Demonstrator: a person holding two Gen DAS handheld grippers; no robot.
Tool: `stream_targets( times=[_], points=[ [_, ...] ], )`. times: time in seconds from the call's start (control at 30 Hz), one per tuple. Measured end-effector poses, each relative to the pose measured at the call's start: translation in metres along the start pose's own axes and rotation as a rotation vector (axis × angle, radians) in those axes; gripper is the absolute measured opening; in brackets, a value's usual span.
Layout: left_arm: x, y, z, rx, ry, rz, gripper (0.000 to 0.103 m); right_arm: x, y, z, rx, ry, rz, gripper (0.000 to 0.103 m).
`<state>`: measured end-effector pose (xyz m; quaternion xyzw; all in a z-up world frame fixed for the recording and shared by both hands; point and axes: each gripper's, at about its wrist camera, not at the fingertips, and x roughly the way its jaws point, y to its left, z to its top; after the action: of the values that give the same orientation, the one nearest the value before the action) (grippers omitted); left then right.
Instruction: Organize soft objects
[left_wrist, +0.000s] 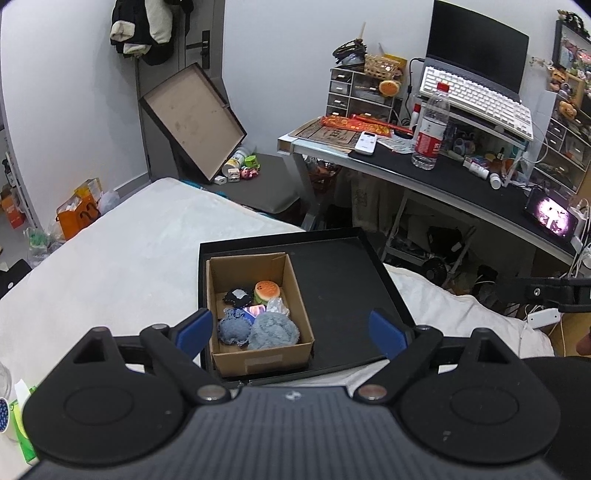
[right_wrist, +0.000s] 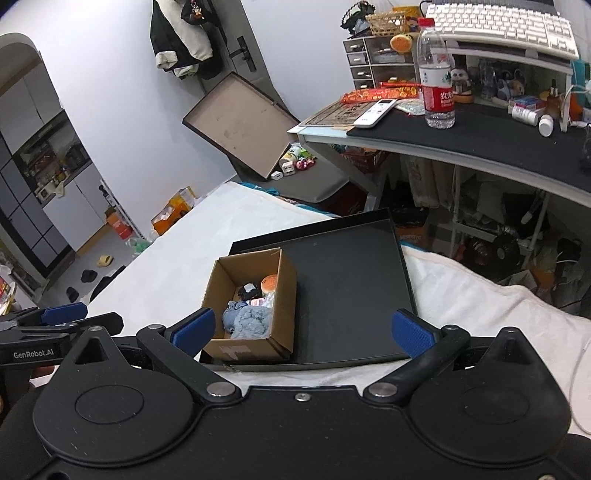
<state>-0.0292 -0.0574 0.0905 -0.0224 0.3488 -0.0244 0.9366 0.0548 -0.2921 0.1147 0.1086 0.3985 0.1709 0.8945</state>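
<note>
Left gripper (left_wrist: 291, 330) hovered with blue fingers spread wide, clamped on nothing, low over the bed (left_wrist: 110, 251). Right gripper (right_wrist: 301, 330) likewise gaped, empty. Ahead at 12 o'clock sat a cardboard box (left_wrist: 258, 356) in the left part of a black tray (left_wrist: 343, 280). Inside the box: two blue fuzzy balls (left_wrist: 273, 330) at the near end, a burger toy (left_wrist: 266, 290) and a small black soft toy (left_wrist: 236, 296) at the far end. Up at 2 o'clock stood a water bottle (left_wrist: 430, 129) on the desk (left_wrist: 443, 181).
</note>
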Motion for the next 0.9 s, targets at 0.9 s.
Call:
stream_targets(
  times=[0.9],
  points=[
    [-0.013, -0.019, -0.021, -0.043, -0.015, 0.072, 0.097, -0.025, 0.024, -0.021, -0.062, -0.031, -0.049, 0.103]
  ],
)
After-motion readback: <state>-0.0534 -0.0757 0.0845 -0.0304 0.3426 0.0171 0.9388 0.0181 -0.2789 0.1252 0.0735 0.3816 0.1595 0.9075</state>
